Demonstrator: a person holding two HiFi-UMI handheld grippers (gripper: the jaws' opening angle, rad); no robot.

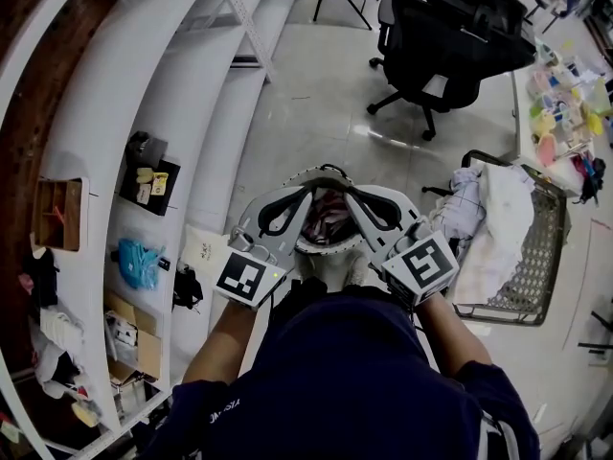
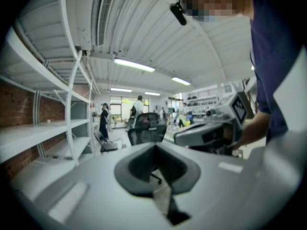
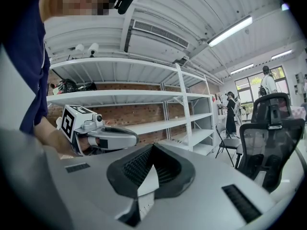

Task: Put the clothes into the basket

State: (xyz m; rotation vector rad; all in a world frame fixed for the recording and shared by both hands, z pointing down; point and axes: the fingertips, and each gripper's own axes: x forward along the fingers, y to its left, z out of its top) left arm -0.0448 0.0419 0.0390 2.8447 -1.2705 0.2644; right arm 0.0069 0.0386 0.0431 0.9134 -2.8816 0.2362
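In the head view a white perforated basket [image 1: 324, 173] with red and white clothes [image 1: 329, 211] inside hangs in front of the person. My left gripper [image 1: 303, 199] grips its near rim from the left, and my right gripper [image 1: 351, 199] grips it from the right. Both point inward toward each other. In the left gripper view the left gripper [image 2: 156, 150] has its jaws together on a thin grey-white strip. The right gripper view shows the right gripper [image 3: 152, 150] pinching a white perforated piece. Each gripper view shows the other gripper: the right gripper [image 2: 211, 133], the left gripper [image 3: 91, 128].
A wire mesh basket [image 1: 551, 247] holding white and checked clothes [image 1: 493, 218] stands on the floor at the right. White shelving [image 1: 144, 161] runs along the left. A black office chair [image 1: 450, 46] stands ahead, with a cluttered table [image 1: 565, 103] at the far right.
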